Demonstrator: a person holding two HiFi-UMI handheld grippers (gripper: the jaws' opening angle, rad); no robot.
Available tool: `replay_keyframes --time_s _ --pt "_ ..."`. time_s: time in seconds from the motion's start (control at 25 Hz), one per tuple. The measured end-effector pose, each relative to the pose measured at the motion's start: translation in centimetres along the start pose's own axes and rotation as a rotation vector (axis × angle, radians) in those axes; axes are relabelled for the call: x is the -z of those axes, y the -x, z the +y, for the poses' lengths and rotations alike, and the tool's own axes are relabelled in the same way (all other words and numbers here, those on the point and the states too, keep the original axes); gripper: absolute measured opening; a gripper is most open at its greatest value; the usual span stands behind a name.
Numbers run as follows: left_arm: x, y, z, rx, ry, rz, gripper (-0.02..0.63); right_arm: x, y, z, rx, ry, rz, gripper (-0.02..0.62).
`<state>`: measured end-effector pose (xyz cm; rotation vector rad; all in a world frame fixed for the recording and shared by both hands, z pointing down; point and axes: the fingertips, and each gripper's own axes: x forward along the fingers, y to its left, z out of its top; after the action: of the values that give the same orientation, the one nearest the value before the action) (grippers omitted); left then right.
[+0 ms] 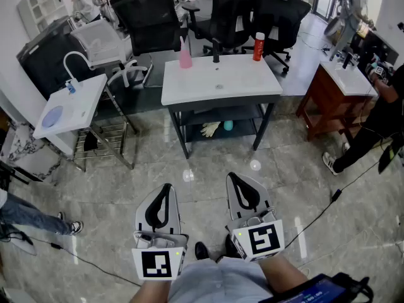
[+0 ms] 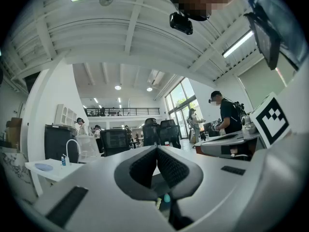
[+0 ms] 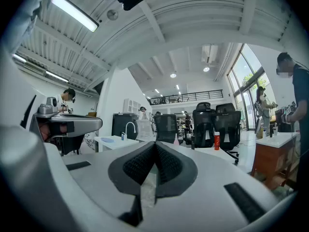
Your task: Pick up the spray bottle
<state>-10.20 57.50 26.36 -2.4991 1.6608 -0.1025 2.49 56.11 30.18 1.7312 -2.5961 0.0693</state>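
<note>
A pink spray bottle [image 1: 185, 54] stands upright at the back left of a white table [image 1: 221, 84] across the floor from me. At the table's back right stands a red bottle [image 1: 258, 46], which the right gripper view also catches [image 3: 217, 140]. Both grippers are held low and level near my body, well short of the table. My left gripper [image 1: 166, 187] has its jaws together with nothing between them, as the left gripper view [image 2: 156, 148] confirms. The right gripper [image 1: 233, 177] is likewise shut and empty [image 3: 155, 143].
A small white sink stand [image 1: 69, 106] is at the left, a wooden cabinet with a basin [image 1: 334, 87] at the right with a person [image 1: 379, 122] beside it. Black office chairs [image 1: 227, 11] line up behind the table. A cable [image 1: 328, 204] crosses the tiled floor.
</note>
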Motion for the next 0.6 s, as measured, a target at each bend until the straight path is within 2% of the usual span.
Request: replay_keyframes --time_s 0.2,0.32,0.6 --pt "0.5 -1.4 -1.3 0.001 -0.049 0.002 0.015 0.7 0.3 -2.0 -0.002 -0.020 -0.006 0.014" --pt "0.8 -2.3 -2.9 0.003 -0.047 0.017 0.015 1.1 0.7 -4.2 0.007 -0.060 -0.013 0.014" --pt "0.4 -5.2 -6.7 0.004 -0.059 0.017 0.015 1.4 1.1 -9.4 0.021 -0.063 -0.011 0.015"
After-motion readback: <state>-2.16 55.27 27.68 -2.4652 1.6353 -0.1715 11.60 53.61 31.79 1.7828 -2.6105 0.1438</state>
